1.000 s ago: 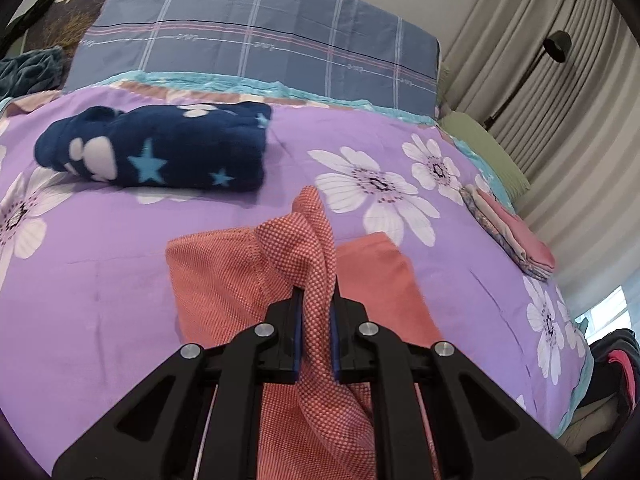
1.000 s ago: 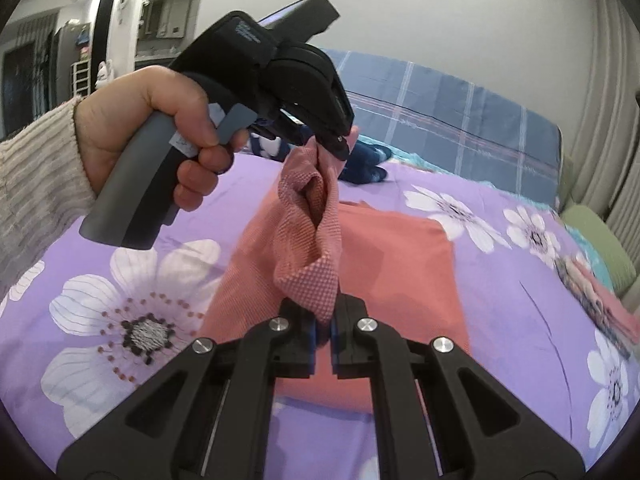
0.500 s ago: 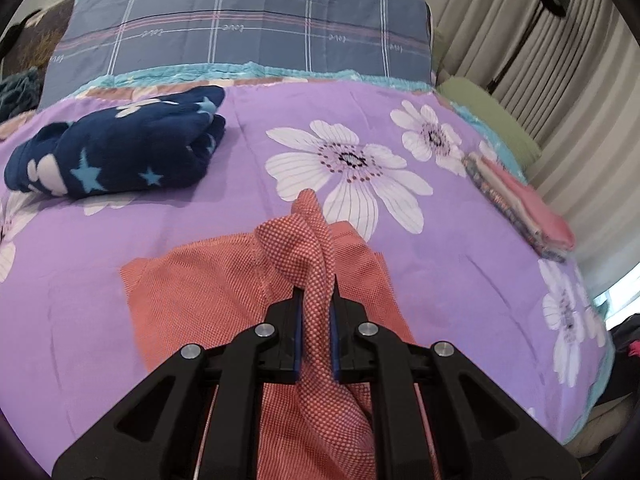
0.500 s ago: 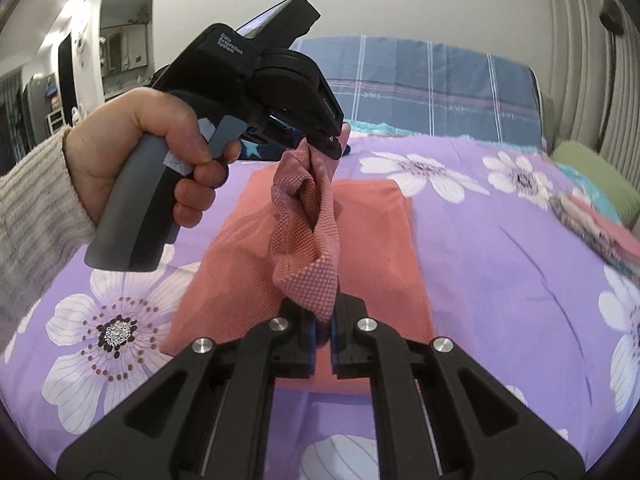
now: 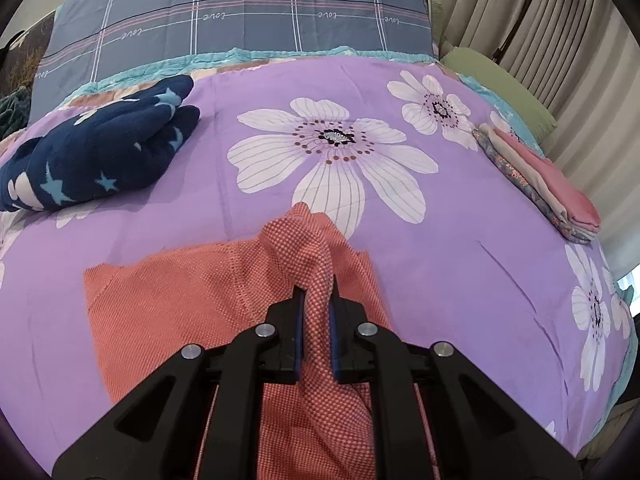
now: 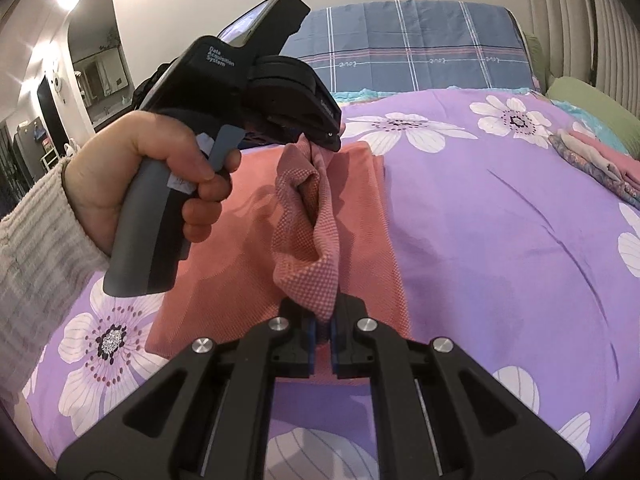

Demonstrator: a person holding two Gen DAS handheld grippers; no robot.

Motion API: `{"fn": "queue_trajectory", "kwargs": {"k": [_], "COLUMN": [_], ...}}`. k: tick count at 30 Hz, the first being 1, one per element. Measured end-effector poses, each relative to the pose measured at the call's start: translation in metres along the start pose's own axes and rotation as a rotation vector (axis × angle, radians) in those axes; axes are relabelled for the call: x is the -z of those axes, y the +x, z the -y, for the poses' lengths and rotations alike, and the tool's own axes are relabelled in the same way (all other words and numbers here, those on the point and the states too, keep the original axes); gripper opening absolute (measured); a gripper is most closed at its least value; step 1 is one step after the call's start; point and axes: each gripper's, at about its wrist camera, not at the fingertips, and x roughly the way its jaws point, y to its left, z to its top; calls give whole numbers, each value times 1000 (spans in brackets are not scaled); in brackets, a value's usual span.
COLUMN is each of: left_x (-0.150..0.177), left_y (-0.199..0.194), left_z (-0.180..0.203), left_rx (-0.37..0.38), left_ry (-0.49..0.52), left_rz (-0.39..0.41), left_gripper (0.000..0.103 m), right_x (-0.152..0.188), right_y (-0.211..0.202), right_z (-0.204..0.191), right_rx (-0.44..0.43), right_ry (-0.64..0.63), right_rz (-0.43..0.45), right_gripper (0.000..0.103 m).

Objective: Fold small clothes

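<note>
A bed covered by a purple floral sheet (image 5: 460, 264) fills both views, with a blue plaid pillow (image 5: 248, 12) at its head. Nothing here acts as a container; the clothes lie straight on the sheet. Near the pillow rests a rolled navy star-patterned fleece (image 5: 96, 156), and at the far side edge a small stack of folded clothes (image 5: 540, 180) with a pink piece on top, next to a green cushion (image 5: 500, 88).

The coral knit garment (image 5: 180, 292) lies spread flat on the sheet in the near middle of the bed, well apart from the fleece and the stack. One edge of it is lifted off the flat part into a hanging fold. The left gripper (image 5: 317, 312) has its jaws closed on one bunch of this raised fabric, which rises in a hump past the fingertips and runs back between the fingers. The right gripper (image 6: 323, 320) has its jaws nearly together, pinching the lower corner of the same fold.

Only the right wrist view shows the left gripper from outside: the person's left hand (image 6: 140, 176), in a knit sleeve, squeezes its grey handle, and the fabric stretches between both sets of jaws above the flat cloth. The left wrist view alone shows the fleece.
</note>
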Motion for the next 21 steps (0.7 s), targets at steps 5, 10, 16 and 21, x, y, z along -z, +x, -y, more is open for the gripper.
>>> {"fn": "queue_trajectory", "kwargs": {"k": [5,10,16,21], "left_x": [-4,1,12,73], "left_y": [5,23,-19,-92], "left_z": [12,16,10,-9], "left_rx": [-16,-27,12,-30], "left_ry": [29,57,54,100], "left_rz": [2,-33,42,158], "left_gripper": [9,23,64,79], "right_x": [-2,0,3,5], "right_y": [-2,5,14,20], "right_z": [10,18,40,59], "right_rx": [12,-10,-117,-223], "right_ry": [44,81,194,305], "right_rz": [10,-42,-114,-162], "right_gripper": [5,5,5,5]}}
